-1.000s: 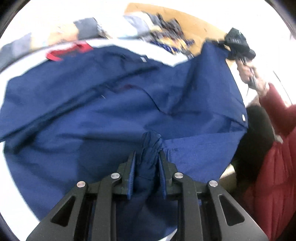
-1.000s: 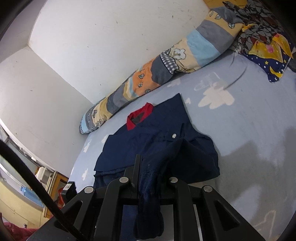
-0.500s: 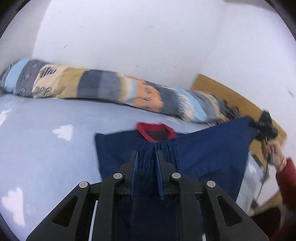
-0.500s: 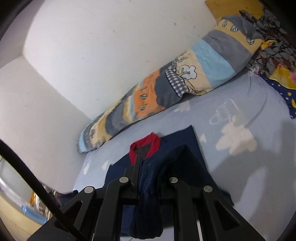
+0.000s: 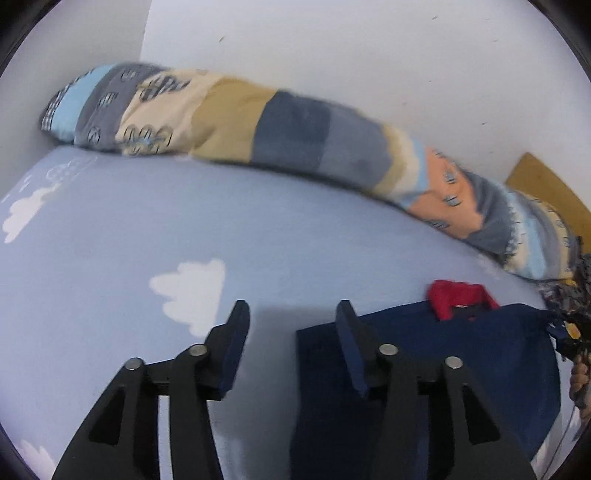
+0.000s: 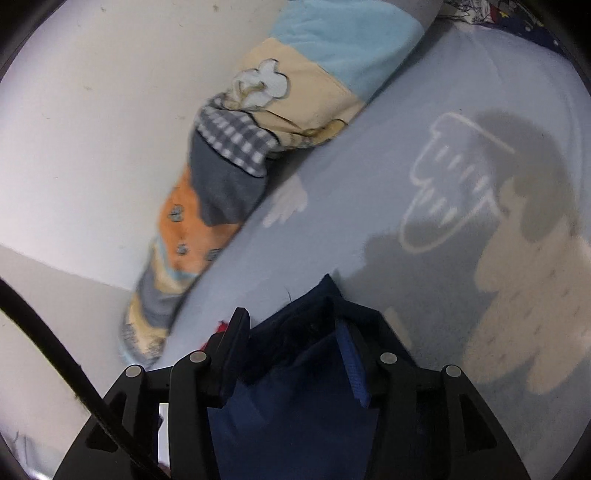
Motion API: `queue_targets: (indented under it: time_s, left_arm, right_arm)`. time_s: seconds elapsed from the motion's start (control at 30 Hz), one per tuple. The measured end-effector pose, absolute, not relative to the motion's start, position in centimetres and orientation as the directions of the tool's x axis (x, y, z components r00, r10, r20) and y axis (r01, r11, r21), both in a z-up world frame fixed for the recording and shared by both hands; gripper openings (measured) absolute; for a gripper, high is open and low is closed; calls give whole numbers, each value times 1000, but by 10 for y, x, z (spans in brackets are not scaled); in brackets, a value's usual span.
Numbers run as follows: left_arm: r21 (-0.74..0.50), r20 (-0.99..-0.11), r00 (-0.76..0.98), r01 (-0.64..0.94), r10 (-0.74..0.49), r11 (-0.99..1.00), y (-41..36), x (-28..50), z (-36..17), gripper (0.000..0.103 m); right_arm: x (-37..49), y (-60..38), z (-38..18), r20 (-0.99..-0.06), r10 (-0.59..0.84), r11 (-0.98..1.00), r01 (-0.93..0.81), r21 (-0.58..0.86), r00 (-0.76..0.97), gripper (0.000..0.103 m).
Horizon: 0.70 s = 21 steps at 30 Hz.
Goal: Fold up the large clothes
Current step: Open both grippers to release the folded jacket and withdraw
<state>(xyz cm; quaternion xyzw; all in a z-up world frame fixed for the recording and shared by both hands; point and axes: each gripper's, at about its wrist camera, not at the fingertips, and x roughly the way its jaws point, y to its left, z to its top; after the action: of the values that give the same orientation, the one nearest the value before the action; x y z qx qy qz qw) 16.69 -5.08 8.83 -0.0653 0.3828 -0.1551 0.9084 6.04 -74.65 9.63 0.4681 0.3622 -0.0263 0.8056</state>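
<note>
We had just spread the left gripper [image 5: 291,321] fingers, nothing between them, the navy shirt [image 5: 461,354] flat on the bed [image 5: 110,229] right of them. The right gripper [image 6: 291,325] fingers had just opened too, cloth lying loose between them: this fold was laid.

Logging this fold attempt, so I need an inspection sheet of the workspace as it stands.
Surface: pale blue bedsheet with white cloud prints.
Job's things: navy jacket with red collar, lying folded on the sheet.
Clutter: long patchwork pillow along the wall; patterned fabric at the far corner.
Grippers: left gripper open, nothing between; right gripper open over the jacket; both just opened.
Cables: black cable.
Surroundings: white wall.
</note>
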Motion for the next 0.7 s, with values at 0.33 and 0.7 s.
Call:
queue_targets:
  time_s: [0.33, 0.7]
  left_arm:
    - [-175, -701, 594, 393, -394, 903, -74, 113, 89, 73]
    - [-491, -709, 387, 329, -589, 807, -36, 144, 46, 91]
  right_arm:
    - [62, -715, 141, -690, 174, 881, 202, 428, 703, 59]
    - [122, -707, 104, -784, 165, 968, 53, 244, 599, 62]
